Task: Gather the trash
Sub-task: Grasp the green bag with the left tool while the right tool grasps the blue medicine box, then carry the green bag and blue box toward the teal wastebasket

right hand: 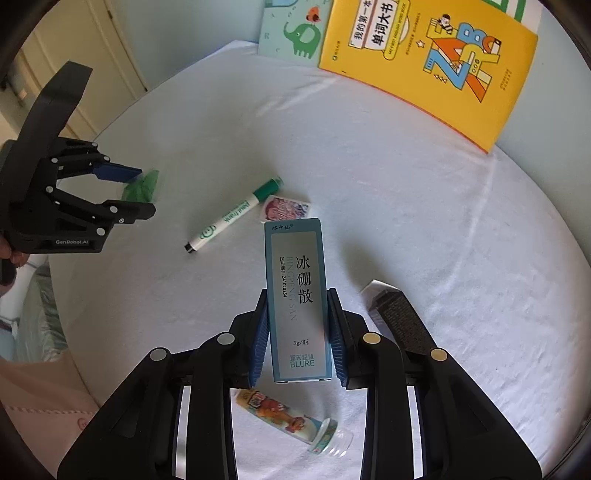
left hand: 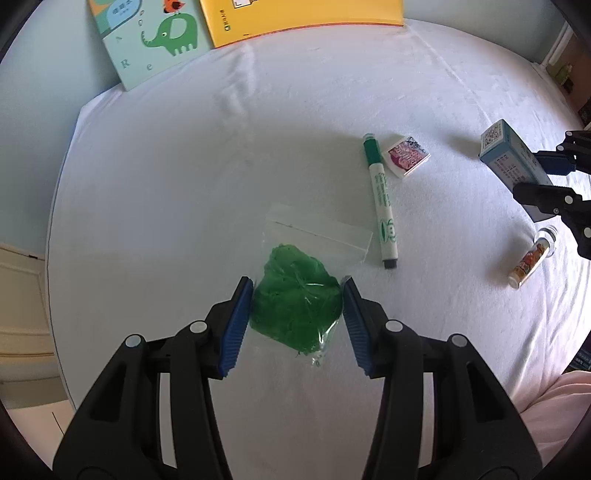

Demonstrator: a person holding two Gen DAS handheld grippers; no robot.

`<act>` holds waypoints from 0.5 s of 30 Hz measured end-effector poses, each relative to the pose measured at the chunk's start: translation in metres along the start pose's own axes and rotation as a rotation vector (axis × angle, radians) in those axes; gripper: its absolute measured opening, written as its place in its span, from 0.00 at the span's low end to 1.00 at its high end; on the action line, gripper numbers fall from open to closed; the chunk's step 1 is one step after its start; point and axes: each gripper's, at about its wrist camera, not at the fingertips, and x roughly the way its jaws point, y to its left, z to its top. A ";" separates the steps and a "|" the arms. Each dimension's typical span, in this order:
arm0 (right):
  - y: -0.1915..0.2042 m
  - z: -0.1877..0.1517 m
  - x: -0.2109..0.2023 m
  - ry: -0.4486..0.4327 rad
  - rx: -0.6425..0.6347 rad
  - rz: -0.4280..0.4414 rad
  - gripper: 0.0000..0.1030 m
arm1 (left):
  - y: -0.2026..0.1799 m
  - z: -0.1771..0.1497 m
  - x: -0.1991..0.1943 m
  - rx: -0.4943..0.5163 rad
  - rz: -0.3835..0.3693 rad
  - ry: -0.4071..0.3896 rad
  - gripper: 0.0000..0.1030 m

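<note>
Surface: a counter (left hand: 184,184) under a white cloth fills both wrist views.
Left claw (left hand: 298,321): its 2 blue pads grasp a clear plastic bag (left hand: 295,306) stuffed with green shreds; the pads touch the green wad on both sides, and the bag's flat empty end points away from the claw.
Right claw (right hand: 298,339): clenched on a tall blue medicine box (right hand: 297,295), both pads pressed to its long sides, the box upright between the fingers and clear of the cloth.
Marker: a green-capped white marker (left hand: 382,206) lies on the cloth just beyond the bag, to its right in the left wrist view.
Small packet: a little square pink printed packet (left hand: 406,157) lies just beside the marker's cap.
Vial: a clear vial (right hand: 291,421) with a cartoon label lies on its side on the cloth under the right claw.
Dark box: a black box (right hand: 400,321) lies on the cloth beside the right claw's right finger.
Books: a yellow book (right hand: 424,62) and a pale green book with an elephant (right hand: 295,33) lie at the far edge of the counter, the yellow 1 overlapping the green 1.
Person: a hand (right hand: 11,254) shows at the left claw's handle.
</note>
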 end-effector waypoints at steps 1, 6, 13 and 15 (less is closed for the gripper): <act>0.005 0.002 -0.003 -0.004 -0.009 0.006 0.30 | 0.002 -0.009 -0.004 -0.014 0.011 -0.004 0.45; 0.040 0.009 -0.008 -0.015 -0.090 0.055 0.30 | 0.026 -0.046 -0.021 -0.104 0.037 -0.014 0.45; 0.098 0.017 -0.008 -0.022 -0.240 0.127 0.30 | 0.047 -0.093 -0.029 -0.253 0.075 -0.010 0.45; 0.117 0.019 -0.006 -0.021 -0.279 0.155 0.30 | 0.052 -0.112 -0.034 -0.298 0.091 0.000 0.45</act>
